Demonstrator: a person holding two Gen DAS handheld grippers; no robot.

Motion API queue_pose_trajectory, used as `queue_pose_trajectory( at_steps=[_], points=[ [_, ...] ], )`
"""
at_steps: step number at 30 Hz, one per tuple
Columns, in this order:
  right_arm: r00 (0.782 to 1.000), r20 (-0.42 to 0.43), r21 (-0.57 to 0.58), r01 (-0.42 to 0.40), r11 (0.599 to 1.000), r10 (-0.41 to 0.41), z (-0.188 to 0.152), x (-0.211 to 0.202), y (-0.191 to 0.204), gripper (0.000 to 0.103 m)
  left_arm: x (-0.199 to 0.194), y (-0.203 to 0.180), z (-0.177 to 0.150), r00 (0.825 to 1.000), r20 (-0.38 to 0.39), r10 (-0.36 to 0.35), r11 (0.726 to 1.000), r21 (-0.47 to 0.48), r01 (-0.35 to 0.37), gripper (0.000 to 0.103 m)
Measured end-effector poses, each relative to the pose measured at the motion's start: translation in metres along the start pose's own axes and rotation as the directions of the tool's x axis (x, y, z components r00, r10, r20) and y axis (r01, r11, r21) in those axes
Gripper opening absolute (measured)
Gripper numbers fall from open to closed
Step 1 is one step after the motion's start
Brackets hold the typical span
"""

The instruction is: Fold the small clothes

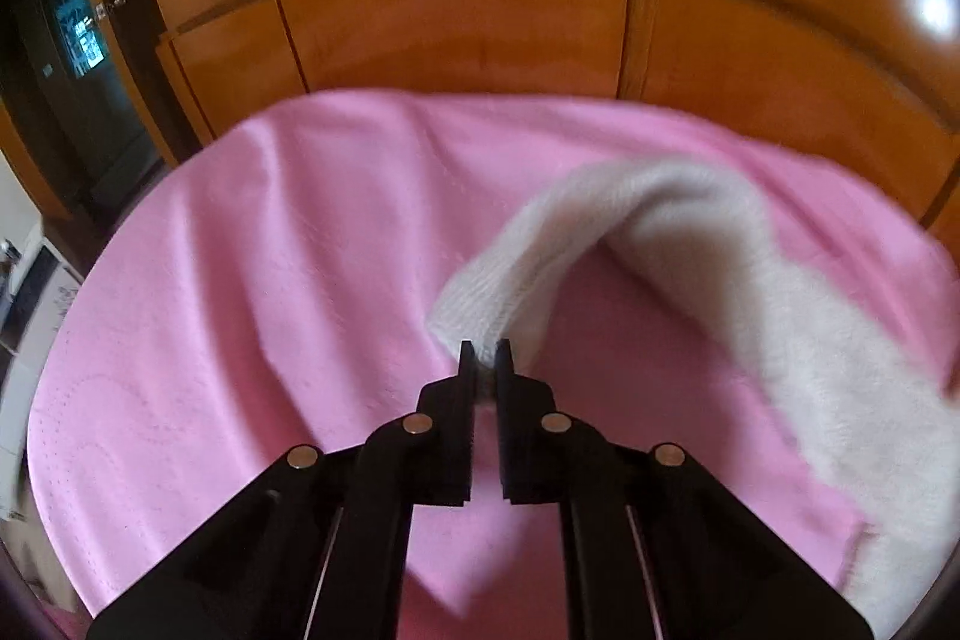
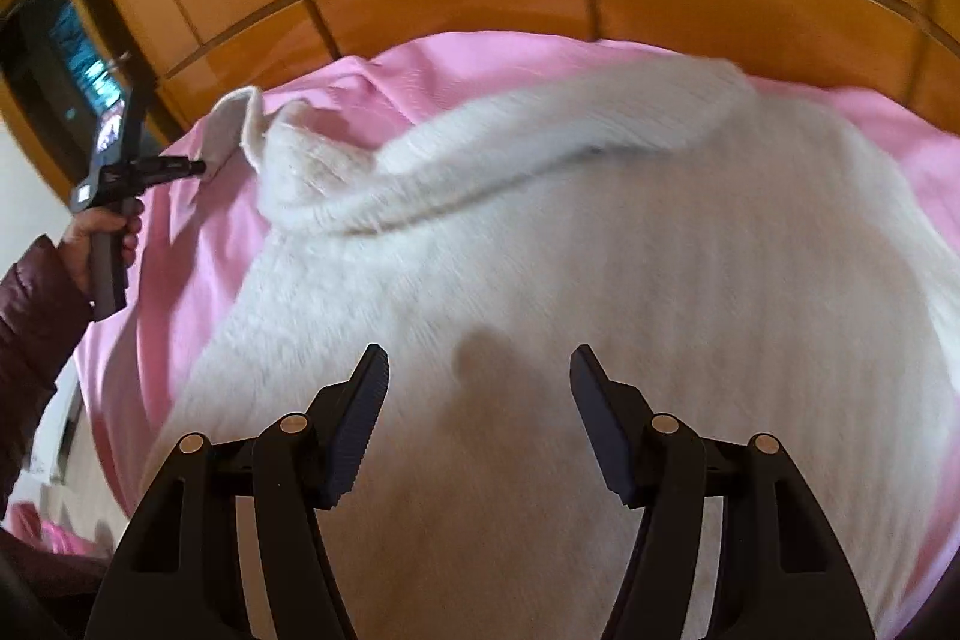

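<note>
A fluffy white sweater (image 2: 570, 280) lies spread on a pink sheet (image 1: 240, 280). One sleeve (image 1: 648, 220) arches up off the sheet, and its ribbed cuff (image 1: 480, 304) is pinched in my left gripper (image 1: 485, 355), which is shut on it. In the right wrist view the left gripper (image 2: 201, 167) appears at the far left, held by a hand, with the cuff (image 2: 231, 130) in its tip. My right gripper (image 2: 477, 370) hovers over the sweater's body with its jaws open and nothing between them.
The pink sheet (image 2: 180, 250) covers the bed, with wooden wardrobe doors (image 1: 468, 10) right behind it. A dark doorway (image 1: 78, 40) sits at the left. A person's hand and dark red sleeve (image 2: 36, 316) show at the left edge of the right wrist view.
</note>
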State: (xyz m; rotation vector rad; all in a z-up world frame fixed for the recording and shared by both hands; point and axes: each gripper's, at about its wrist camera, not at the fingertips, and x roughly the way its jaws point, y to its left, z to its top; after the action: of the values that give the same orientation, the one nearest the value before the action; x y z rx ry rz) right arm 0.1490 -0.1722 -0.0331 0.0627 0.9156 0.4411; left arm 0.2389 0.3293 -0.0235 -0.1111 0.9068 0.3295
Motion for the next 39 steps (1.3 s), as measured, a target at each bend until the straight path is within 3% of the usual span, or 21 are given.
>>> queue_pose_trajectory(
  at_steps=[5, 7, 10, 15, 18, 20, 23, 26, 28, 30, 31, 35, 39],
  points=[
    [0.999, -0.045, -0.116, -0.031, 0.993, 0.026, 0.025, 0.045, 0.020, 0.058, -0.086, 0.049, 0.002, 0.993, 0.086, -0.077, 0.996, -0.033, 0.080, 0.004],
    [0.999, -0.043, -0.166, -0.018, 0.986, 0.011, 0.037, 0.062, 0.027, 0.057, -0.128, 0.078, 0.002, 0.989, 0.127, -0.077, 0.994, -0.063, 0.086, 0.004],
    [1.000, -0.008, -0.186, 0.013, 0.982, -0.015, 0.070, 0.085, 0.031, 0.057, -0.168, 0.128, 0.005, 0.987, 0.132, -0.091, 0.979, -0.172, 0.113, 0.004],
    [0.990, 0.097, -0.102, 0.108, 0.989, -0.098, 0.139, 0.111, 0.026, 0.057, -0.166, 0.186, 0.003, 0.997, 0.035, -0.076, 0.936, -0.341, 0.083, 0.004],
    [0.977, 0.140, -0.031, 0.167, 0.985, -0.161, 0.169, 0.114, 0.017, 0.057, -0.130, 0.206, -0.008, 0.986, -0.082, -0.142, 0.889, -0.448, 0.091, 0.005],
    [0.977, 0.147, 0.001, 0.156, 0.988, -0.154, 0.175, 0.105, 0.011, 0.057, -0.104, 0.210, -0.018, 0.982, -0.150, -0.116, 0.888, -0.458, 0.035, 0.005],
    [0.981, 0.140, -0.014, 0.136, 0.991, -0.133, 0.160, 0.087, 0.006, 0.061, -0.064, 0.216, -0.031, 0.973, -0.203, -0.113, 0.871, -0.492, -0.001, 0.005],
    [0.991, 0.086, -0.031, 0.103, 0.994, -0.100, 0.126, 0.074, 0.000, 0.062, -0.039, 0.213, -0.037, 0.970, -0.228, -0.086, 0.870, -0.492, -0.038, 0.006],
    [0.995, 0.056, -0.034, 0.084, 0.996, -0.082, 0.107, 0.068, 0.001, 0.062, -0.020, 0.212, -0.037, 0.968, -0.247, -0.045, 0.870, -0.487, -0.083, 0.014],
    [0.998, 0.035, -0.047, 0.059, 0.997, -0.057, 0.083, 0.060, 0.009, 0.062, -0.009, 0.220, -0.043, 0.955, -0.296, 0.023, 0.840, -0.512, -0.179, 0.042],
    [0.998, 0.032, -0.056, 0.061, 0.997, -0.059, 0.075, 0.058, 0.013, 0.062, -0.008, 0.224, -0.049, 0.952, -0.304, 0.032, 0.821, -0.535, -0.198, 0.044],
    [1.000, 0.009, -0.055, 0.030, 0.998, -0.029, 0.042, 0.047, 0.033, 0.072, -0.012, 0.231, -0.066, 0.967, -0.255, -0.014, 0.795, -0.590, -0.144, 0.064],
    [1.000, -0.021, -0.076, -0.021, 0.997, 0.019, 0.022, 0.040, 0.056, 0.072, -0.014, 0.235, -0.087, 0.974, -0.217, -0.071, 0.783, -0.616, -0.080, 0.068]
  ],
)
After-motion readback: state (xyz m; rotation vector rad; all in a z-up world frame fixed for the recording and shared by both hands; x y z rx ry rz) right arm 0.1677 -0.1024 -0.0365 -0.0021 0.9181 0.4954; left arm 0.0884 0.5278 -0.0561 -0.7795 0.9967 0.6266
